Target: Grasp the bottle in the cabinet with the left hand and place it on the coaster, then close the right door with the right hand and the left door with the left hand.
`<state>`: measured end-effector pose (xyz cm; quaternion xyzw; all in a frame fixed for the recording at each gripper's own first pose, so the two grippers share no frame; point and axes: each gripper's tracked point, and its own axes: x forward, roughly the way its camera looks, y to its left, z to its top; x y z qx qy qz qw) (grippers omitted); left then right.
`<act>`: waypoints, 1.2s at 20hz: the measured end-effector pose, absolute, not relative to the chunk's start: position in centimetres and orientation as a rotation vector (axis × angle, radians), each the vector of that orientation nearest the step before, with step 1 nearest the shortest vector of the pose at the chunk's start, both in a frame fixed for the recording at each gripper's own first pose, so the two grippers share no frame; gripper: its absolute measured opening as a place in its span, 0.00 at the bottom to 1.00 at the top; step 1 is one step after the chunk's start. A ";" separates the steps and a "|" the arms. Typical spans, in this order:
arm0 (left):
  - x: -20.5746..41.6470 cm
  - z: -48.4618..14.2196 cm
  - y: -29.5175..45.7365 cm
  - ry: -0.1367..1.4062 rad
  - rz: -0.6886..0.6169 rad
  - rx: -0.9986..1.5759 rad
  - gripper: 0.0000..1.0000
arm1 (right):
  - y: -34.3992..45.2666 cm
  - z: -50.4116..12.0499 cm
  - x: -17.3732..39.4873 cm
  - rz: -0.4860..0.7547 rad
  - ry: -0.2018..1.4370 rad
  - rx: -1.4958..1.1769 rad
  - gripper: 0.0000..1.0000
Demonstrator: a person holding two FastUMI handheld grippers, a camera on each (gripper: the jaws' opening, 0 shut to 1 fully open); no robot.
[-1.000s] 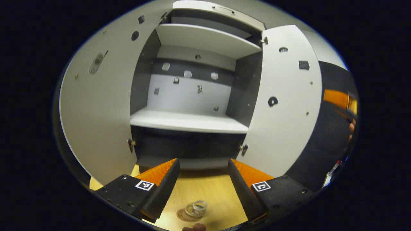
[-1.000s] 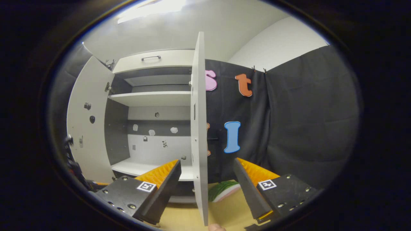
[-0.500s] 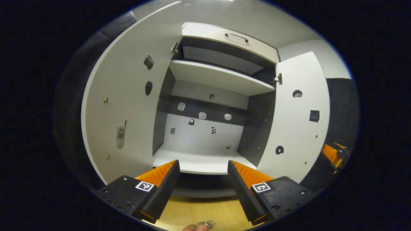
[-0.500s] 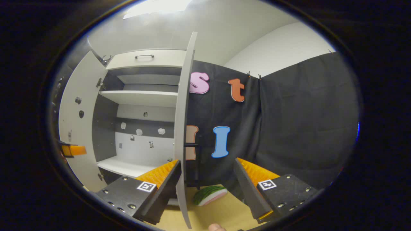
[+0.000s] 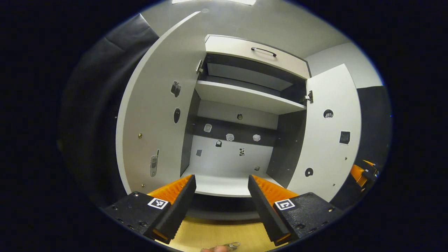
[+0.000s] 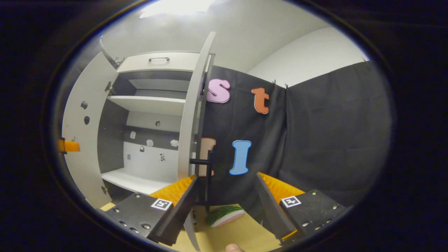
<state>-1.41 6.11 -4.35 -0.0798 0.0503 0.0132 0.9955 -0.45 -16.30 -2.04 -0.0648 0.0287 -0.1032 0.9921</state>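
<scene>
Booth hung with black cloth; a white cabinet [image 5: 245,105] with dark inner walls stands at the back edge of a pale wood tabletop [image 5: 217,234], both doors swung open, shelves bare. The bottle [image 5: 232,244] is glimpsed as a clear glass rim at the very bottom of the left gripper view, on the tabletop below the gripper, next to a fingertip; the coaster under it cannot be made out here, so placement is judged done but not confirmed. The left gripper [image 5: 220,196] is spread wide and carries nothing, aimed at the cabinet's lower shelf. The right gripper [image 6: 225,199] is likewise spread and empty. The deciding relation: in the right gripper view the right door [image 6: 190,140] is seen nearly edge-on, its long axis upright, its outer face and dark bar handle [image 6: 206,164] just ahead between the fingers, with the door edge lying against or just in front of the left finger; contact cannot be told. The door's swing back to the cabinet front runs to the left of this view. The right hand is judged far nearer this door; the left gripper sits well apart, near the left door [image 5: 154,133]. Door panels are flat, smooth, matte white laminate, dotted with small stickers and screw heads. A watermelon-slice toy [image 6: 224,215] lies on the tabletop behind the door.
</scene>
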 end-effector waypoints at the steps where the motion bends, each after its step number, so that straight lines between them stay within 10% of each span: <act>1: -1.5 -4.3 6.0 0.101 0.026 -0.161 0.95 | -15.8 -2.1 -0.4 -0.185 0.059 -0.123 0.98; 24: -8.0 -3.1 11.9 0.065 0.245 -0.087 0.95 | -3.0 -2.7 5.5 0.257 0.052 -0.051 0.98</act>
